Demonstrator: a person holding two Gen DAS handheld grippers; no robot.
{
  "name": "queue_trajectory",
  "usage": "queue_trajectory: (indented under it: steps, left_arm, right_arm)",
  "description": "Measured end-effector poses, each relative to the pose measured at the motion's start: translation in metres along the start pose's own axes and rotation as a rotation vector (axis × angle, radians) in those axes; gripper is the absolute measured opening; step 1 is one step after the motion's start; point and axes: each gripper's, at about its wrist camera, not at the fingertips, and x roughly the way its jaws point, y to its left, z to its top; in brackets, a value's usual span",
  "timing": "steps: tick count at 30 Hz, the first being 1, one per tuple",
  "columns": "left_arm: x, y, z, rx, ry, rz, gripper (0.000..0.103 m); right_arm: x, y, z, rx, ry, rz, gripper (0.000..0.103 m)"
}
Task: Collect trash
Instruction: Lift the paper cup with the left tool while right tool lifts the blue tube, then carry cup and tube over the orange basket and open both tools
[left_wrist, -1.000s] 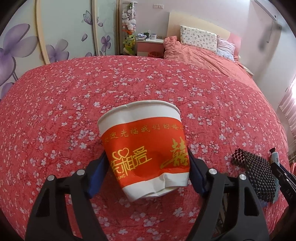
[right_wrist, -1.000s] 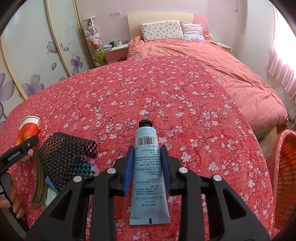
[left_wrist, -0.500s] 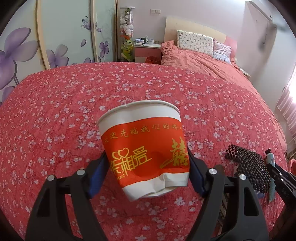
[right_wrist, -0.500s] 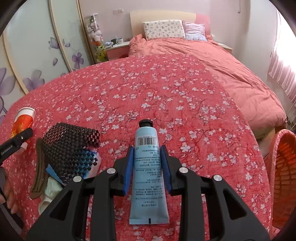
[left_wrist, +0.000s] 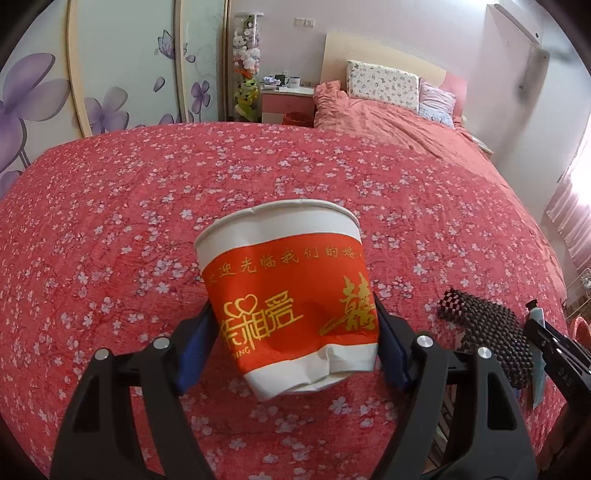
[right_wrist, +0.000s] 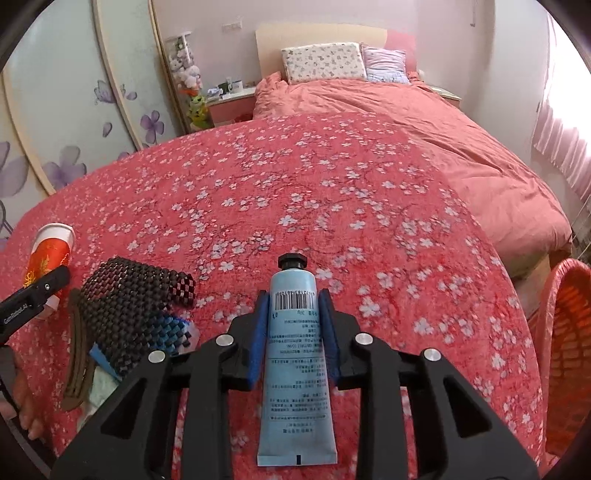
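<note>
the red-and-white paper cup (left_wrist: 291, 295) sits tilted between the blue pads of the left gripper (left_wrist: 293, 343), which pinches its dented lower half from both sides and holds it clear above the red floral bedspread (left_wrist: 110, 206); the light blue cream tube (right_wrist: 295, 354) lies lengthwise between the pads of the right gripper (right_wrist: 293, 332), black cap pointing away, clamped at its upper body, and those jaws have just been closing a little further on it; so 2 pieces of trash look already picked up, and the step in hand is, by my reading, carrying them off; to the right of the right gripper stands an orange mesh basket (right_wrist: 565, 350) beside the bed, the likely bin; the next move probably calls for swinging both loads over its rim without squeezing the cup flatter; left of the right gripper lies a dark beaded mat (right_wrist: 129, 306) over blue scraps, apart from both grips.
</note>
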Motion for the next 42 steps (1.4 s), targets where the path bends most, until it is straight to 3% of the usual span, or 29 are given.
queue_trajectory:
  steps: [14, 30, 42]
  left_arm:
    - [-0.063, -0.030, -0.001, 0.057, -0.077, -0.060, 0.074]
    - [-0.130, -0.118, -0.024, 0.196, -0.124, -0.243, 0.074]
    - [-0.151, -0.188, -0.042, 0.298, -0.129, -0.377, 0.074]
  right_arm:
    - [-0.075, -0.022, -0.010, 0.052, -0.163, 0.002, 0.027]
    - [-0.142, -0.054, -0.023, 0.117, -0.304, -0.030, 0.027]
    - [-0.173, -0.106, -0.039, 0.205, -0.369, -0.112, 0.027]
